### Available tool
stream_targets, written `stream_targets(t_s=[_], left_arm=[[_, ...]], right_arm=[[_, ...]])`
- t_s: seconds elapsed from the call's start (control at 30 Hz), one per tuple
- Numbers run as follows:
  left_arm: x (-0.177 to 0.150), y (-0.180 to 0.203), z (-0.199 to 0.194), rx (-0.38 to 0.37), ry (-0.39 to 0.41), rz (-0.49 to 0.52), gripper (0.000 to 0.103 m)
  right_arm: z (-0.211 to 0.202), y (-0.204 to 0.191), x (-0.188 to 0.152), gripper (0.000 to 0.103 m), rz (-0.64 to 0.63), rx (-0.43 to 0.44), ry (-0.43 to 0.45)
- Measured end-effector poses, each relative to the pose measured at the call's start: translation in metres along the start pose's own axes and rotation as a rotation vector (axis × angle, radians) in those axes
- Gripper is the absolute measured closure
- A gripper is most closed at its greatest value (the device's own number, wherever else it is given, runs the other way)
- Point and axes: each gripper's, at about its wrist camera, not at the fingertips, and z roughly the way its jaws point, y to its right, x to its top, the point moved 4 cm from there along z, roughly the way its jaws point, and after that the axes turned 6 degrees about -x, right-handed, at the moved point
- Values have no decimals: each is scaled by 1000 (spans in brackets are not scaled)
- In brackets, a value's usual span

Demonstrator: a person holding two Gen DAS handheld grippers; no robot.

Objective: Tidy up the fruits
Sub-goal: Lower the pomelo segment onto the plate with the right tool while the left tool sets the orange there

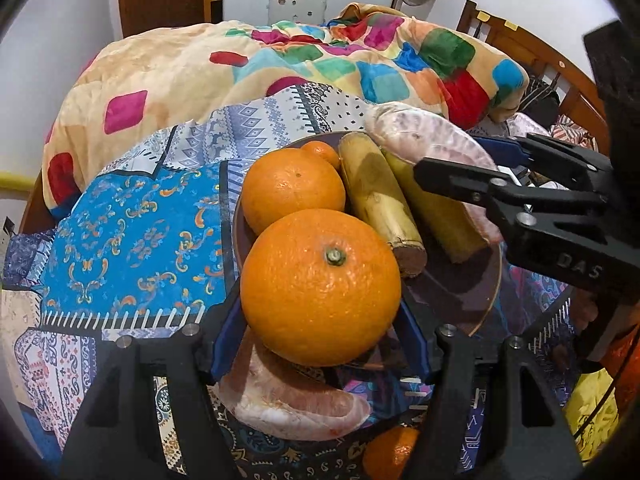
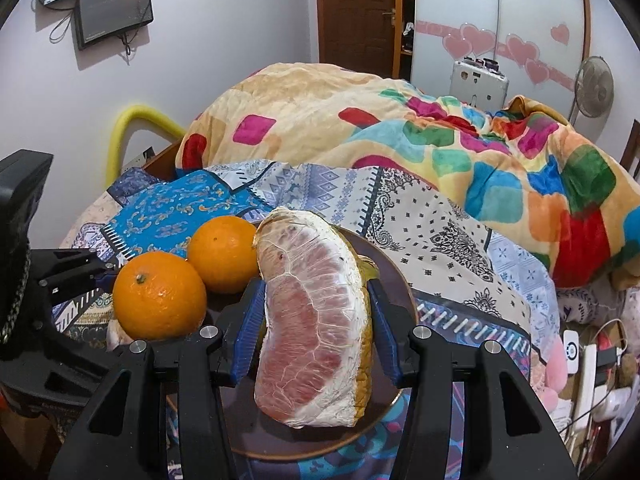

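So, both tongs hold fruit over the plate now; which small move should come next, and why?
Probably lower the left tongs a little and set the orange on the plate. It sits between the blue pads over the plate's near edge, beside another orange and two bananas. The right tongs hold the pomelo wedge over the plate too; it can follow.

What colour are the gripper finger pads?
Blue, on black gripper bodies; clearest in the right wrist view, either side of the pomelo wedge.

A patchwork bedsheet (image 1: 132,236) under a colourful blanket (image 2: 400,132) — fan (image 2: 594,88) and wardrobe (image 2: 500,8) behind.
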Motion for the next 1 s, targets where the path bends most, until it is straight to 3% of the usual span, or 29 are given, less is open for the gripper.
stream_targets(t_s=[0.43, 1.0], left_arm=[[-1, 3, -3, -38, -9, 12, 33], [-22, 18, -72, 21, 77, -4, 33]], right_arm=[[7, -8, -1, 54, -19, -11, -23], [-58, -5, -9, 54, 15, -31, 44]])
